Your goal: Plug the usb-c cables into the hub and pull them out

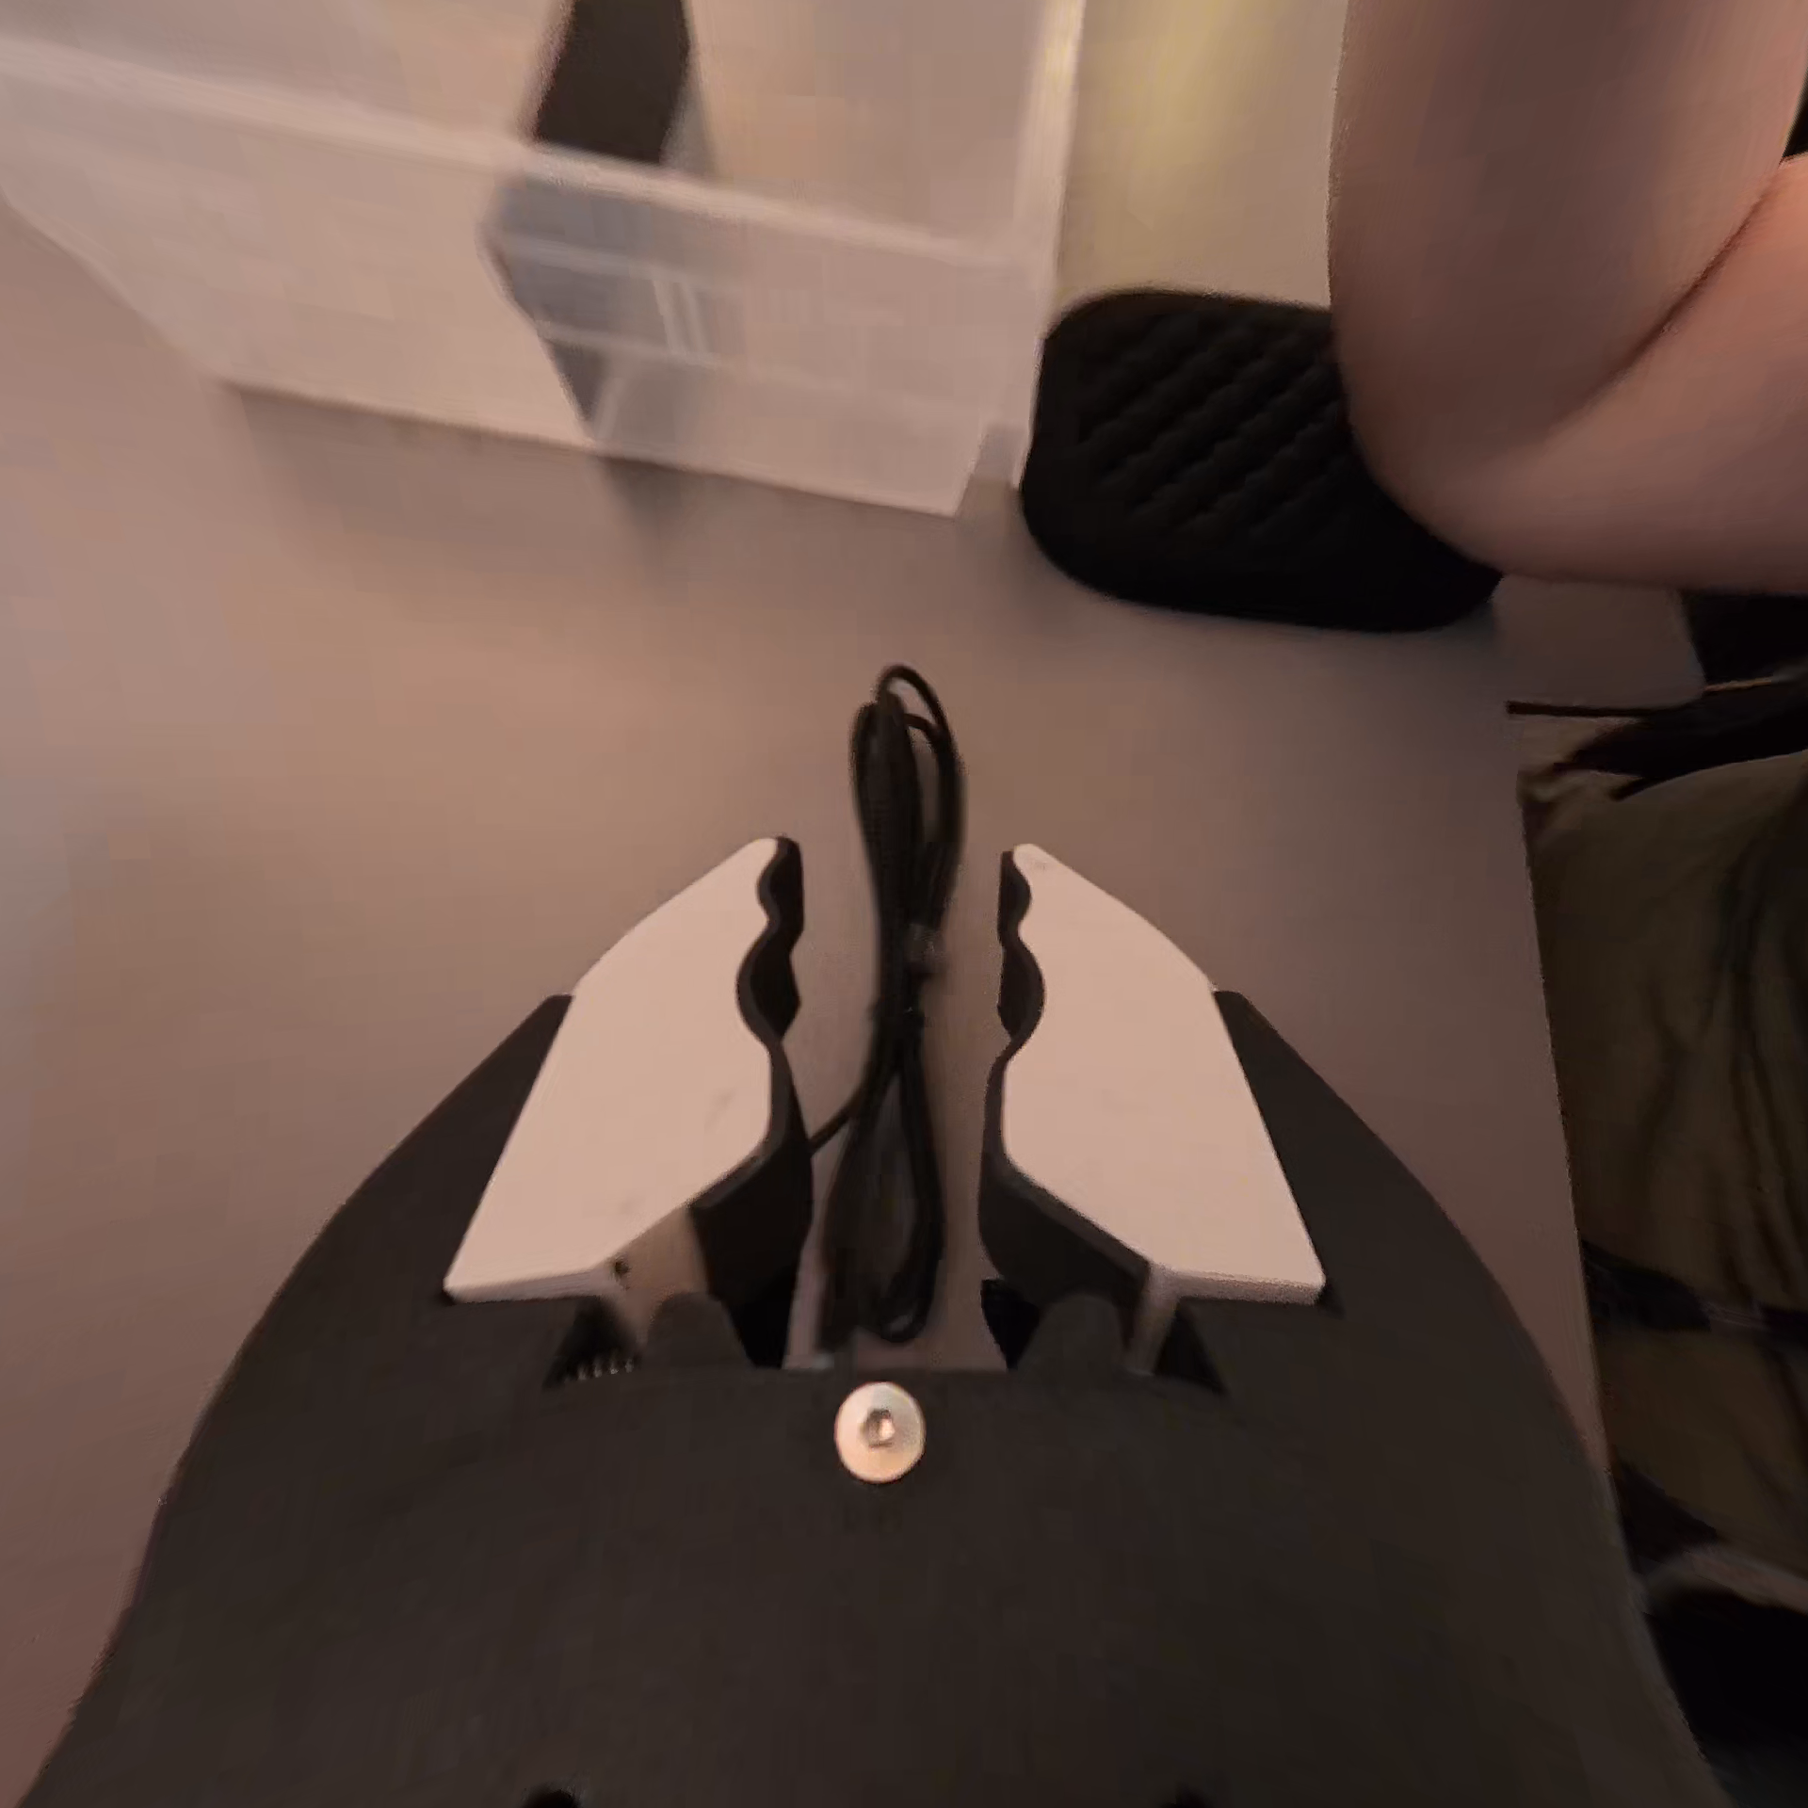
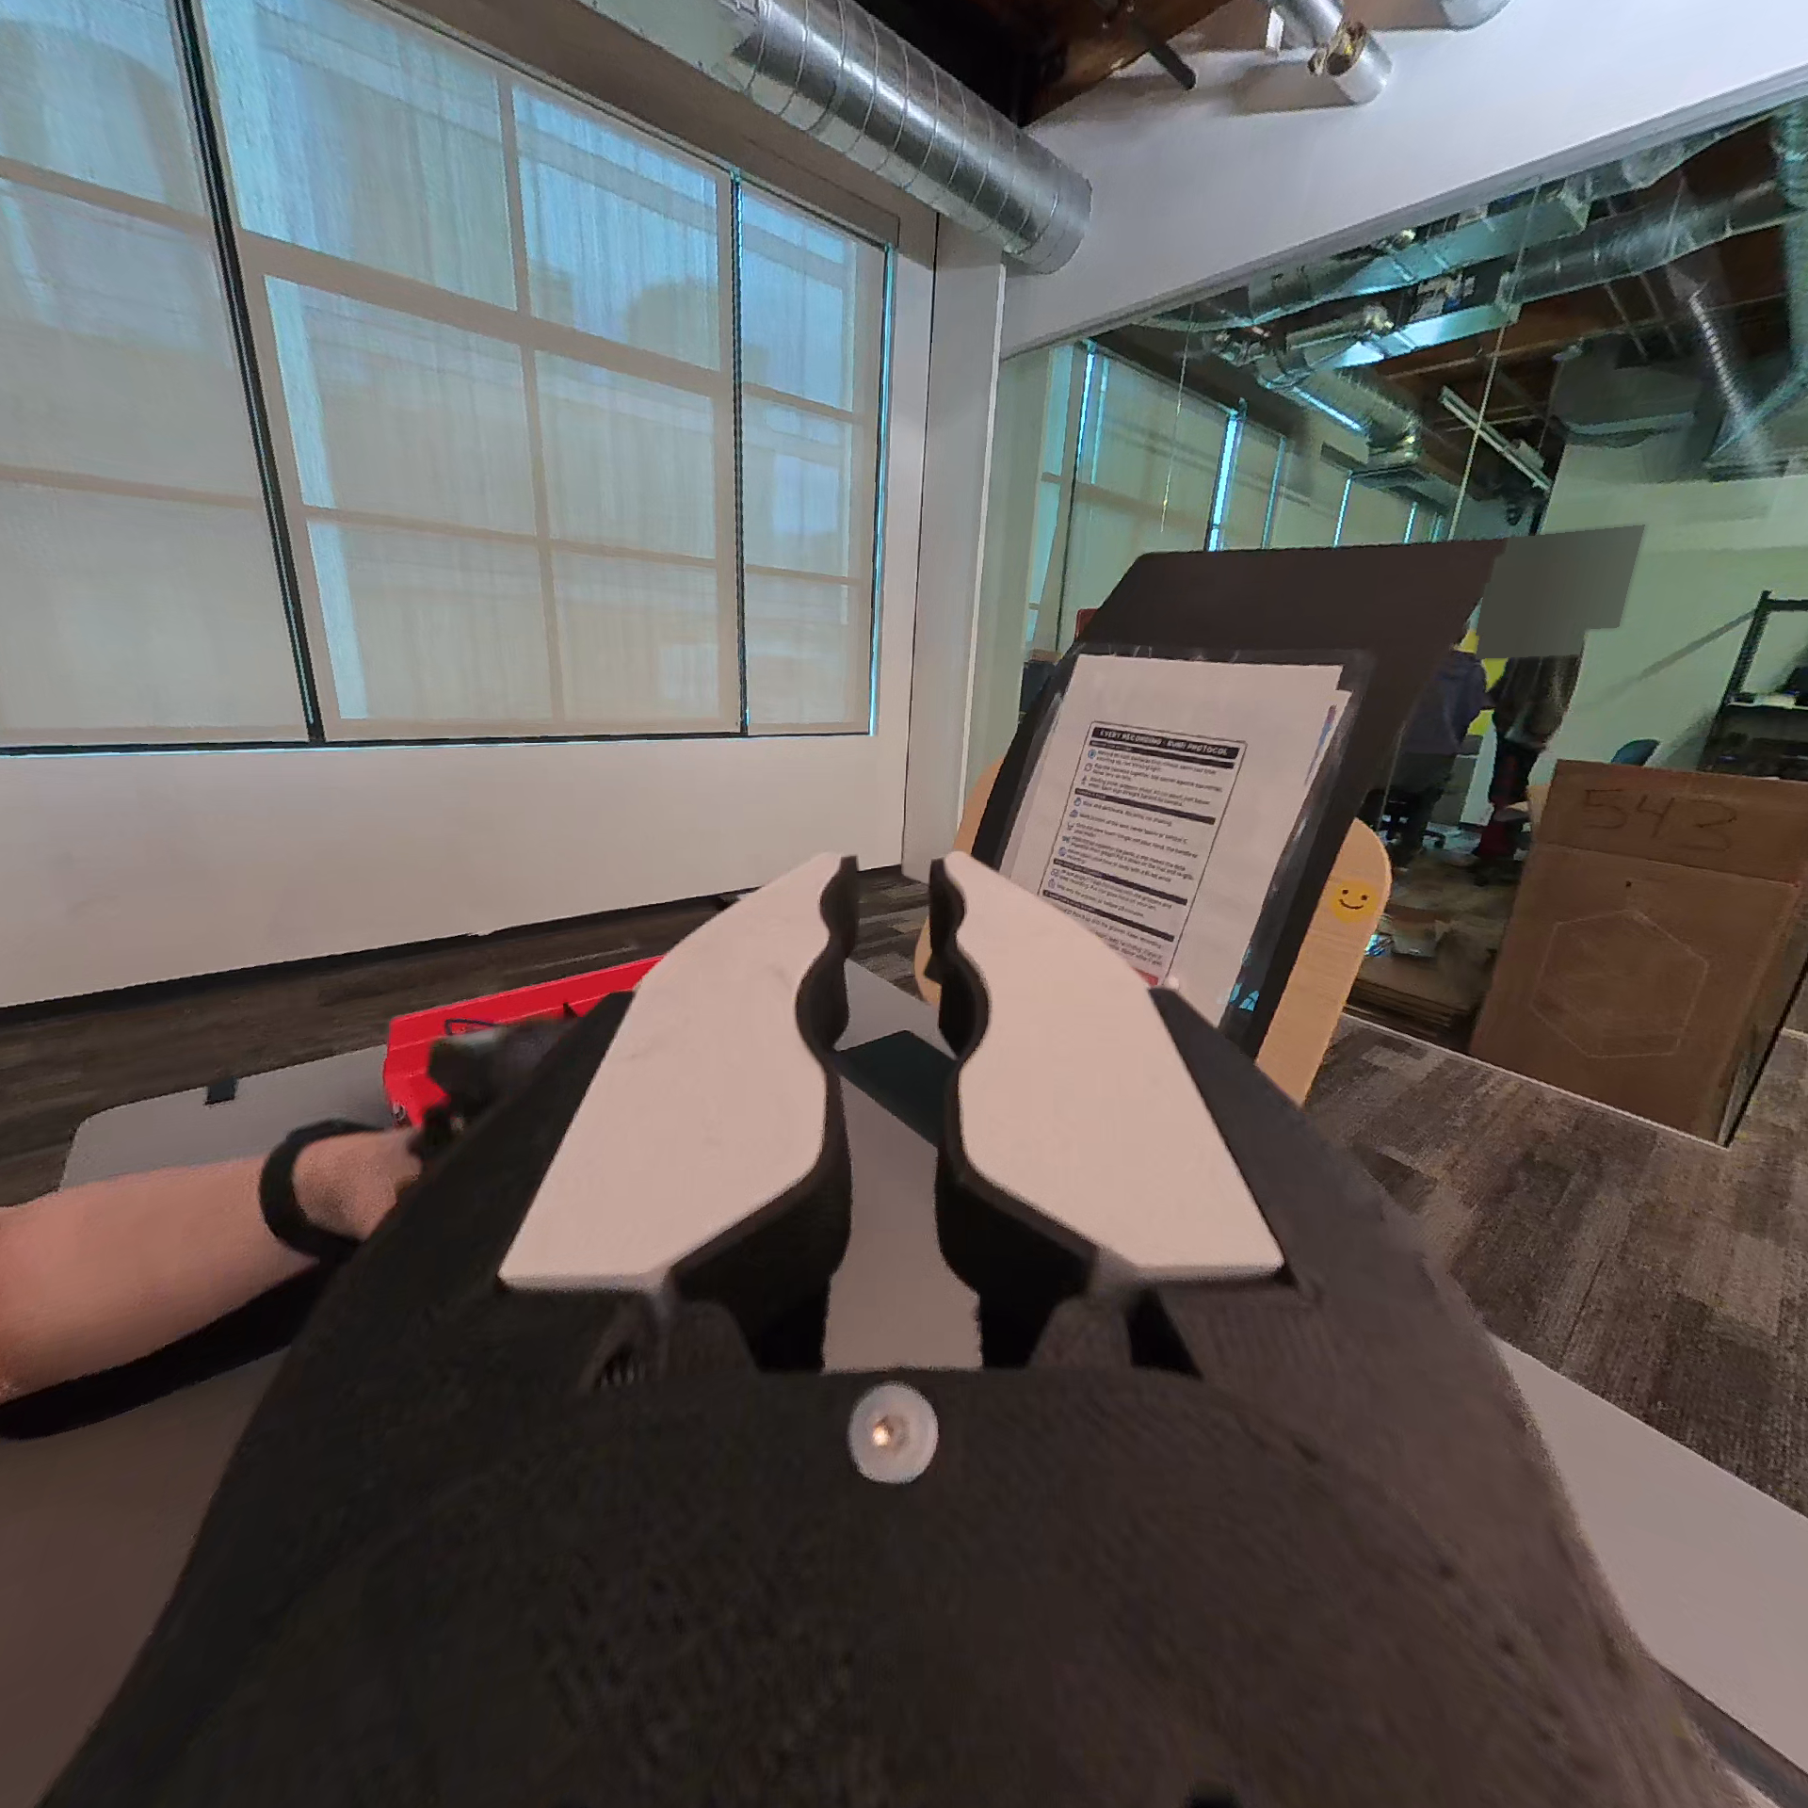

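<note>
Between the left gripper's (image 1: 900, 861) parted, empty fingers, a thin black cable (image 1: 895, 988), coiled in long loops.

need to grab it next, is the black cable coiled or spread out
Coiled: the black cable lies in long bundled loops on the table, framed by the open left claw.

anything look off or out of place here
Nothing looks damaged or spilled. The one oddity: no hub shows in either view. The left gripper is open over a coiled black cable lying loose on the table, while the right gripper, also open, points up toward the windows, away from the work.
</note>
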Demonstrator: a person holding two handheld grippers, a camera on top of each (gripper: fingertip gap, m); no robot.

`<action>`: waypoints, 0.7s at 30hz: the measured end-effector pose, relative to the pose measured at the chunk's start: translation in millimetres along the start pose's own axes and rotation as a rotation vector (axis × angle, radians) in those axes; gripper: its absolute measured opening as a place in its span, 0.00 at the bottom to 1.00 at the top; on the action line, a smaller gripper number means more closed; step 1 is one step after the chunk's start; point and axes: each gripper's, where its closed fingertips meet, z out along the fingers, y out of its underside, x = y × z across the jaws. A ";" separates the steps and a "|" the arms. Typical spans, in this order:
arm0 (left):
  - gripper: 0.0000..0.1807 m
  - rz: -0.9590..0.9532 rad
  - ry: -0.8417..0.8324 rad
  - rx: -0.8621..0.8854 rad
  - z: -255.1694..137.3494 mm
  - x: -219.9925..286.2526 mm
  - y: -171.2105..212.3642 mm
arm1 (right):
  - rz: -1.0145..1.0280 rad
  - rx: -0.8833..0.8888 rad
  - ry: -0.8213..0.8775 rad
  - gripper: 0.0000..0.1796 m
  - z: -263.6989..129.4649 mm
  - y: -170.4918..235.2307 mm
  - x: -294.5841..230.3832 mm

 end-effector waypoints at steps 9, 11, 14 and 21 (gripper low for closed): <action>0.09 0.315 -1.019 -0.237 -228.2 -170.5 72.4 | -0.068 0.071 0.062 0.07 -14.5 -13.5 9.9; 0.19 0.285 -1.001 -0.584 -248.5 -205.9 142.9 | -0.048 0.077 0.059 0.07 -13.5 -12.3 13.8; 0.22 0.270 -0.889 -0.877 -263.2 -230.5 226.2 | -0.036 0.055 0.064 0.07 -8.8 -5.5 20.4; 0.24 0.208 -0.697 -1.182 -264.5 -256.2 329.0 | -0.063 0.019 0.140 0.07 -5.4 3.8 34.7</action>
